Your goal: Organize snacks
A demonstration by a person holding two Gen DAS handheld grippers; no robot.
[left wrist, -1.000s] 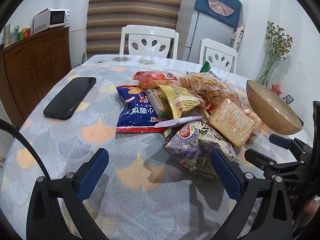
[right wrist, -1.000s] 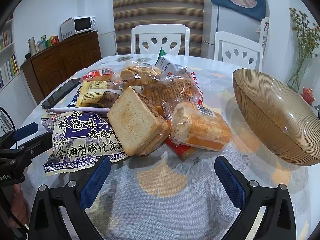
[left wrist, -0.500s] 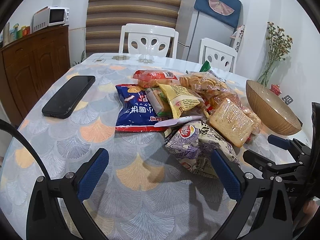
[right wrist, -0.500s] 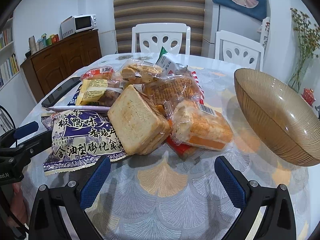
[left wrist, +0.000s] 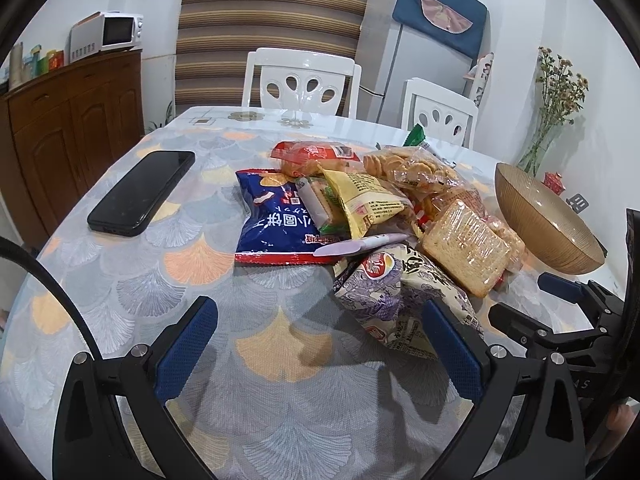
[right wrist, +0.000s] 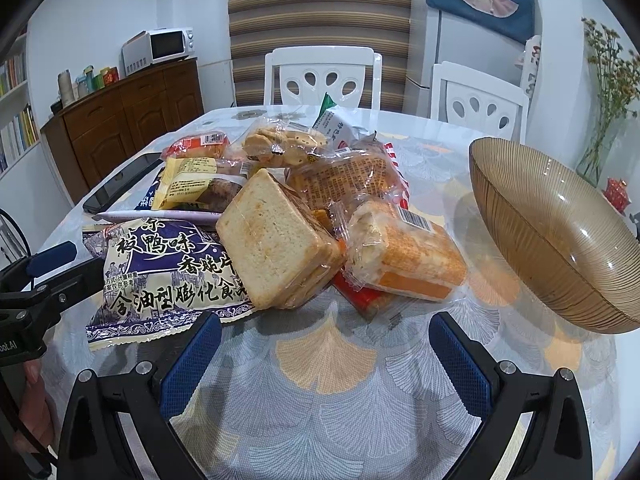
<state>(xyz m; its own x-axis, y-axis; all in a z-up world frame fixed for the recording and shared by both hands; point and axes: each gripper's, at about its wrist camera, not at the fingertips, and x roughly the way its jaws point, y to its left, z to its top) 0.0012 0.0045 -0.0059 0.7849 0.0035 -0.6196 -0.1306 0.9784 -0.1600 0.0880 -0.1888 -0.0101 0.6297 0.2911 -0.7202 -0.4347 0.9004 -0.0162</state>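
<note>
A pile of wrapped snacks lies mid-table: a blue chip bag (left wrist: 276, 220), a purple-white bag (left wrist: 396, 296) (right wrist: 168, 268), wrapped toast (left wrist: 468, 244) (right wrist: 272, 240), an orange cake pack (right wrist: 404, 256), a yellow pack (left wrist: 368, 200) and cookies (left wrist: 408, 168). An amber glass bowl (left wrist: 548, 224) (right wrist: 560, 232) stands to the right of the pile. My left gripper (left wrist: 320, 344) is open and empty, just before the purple-white bag. My right gripper (right wrist: 326, 364) is open and empty, in front of the toast and cake pack. Each gripper shows in the other's view (left wrist: 560, 312) (right wrist: 40, 280).
A black phone (left wrist: 140, 192) lies on the table at the left. Two white chairs (left wrist: 300, 80) stand behind the table. A wooden sideboard (left wrist: 60, 120) with a microwave stands at the left, a fridge (left wrist: 424, 40) at the back, a flower vase (left wrist: 552, 120) at the right.
Both views have shifted only slightly; the left gripper has drifted a little. Both grippers stay open and the snacks have not moved.
</note>
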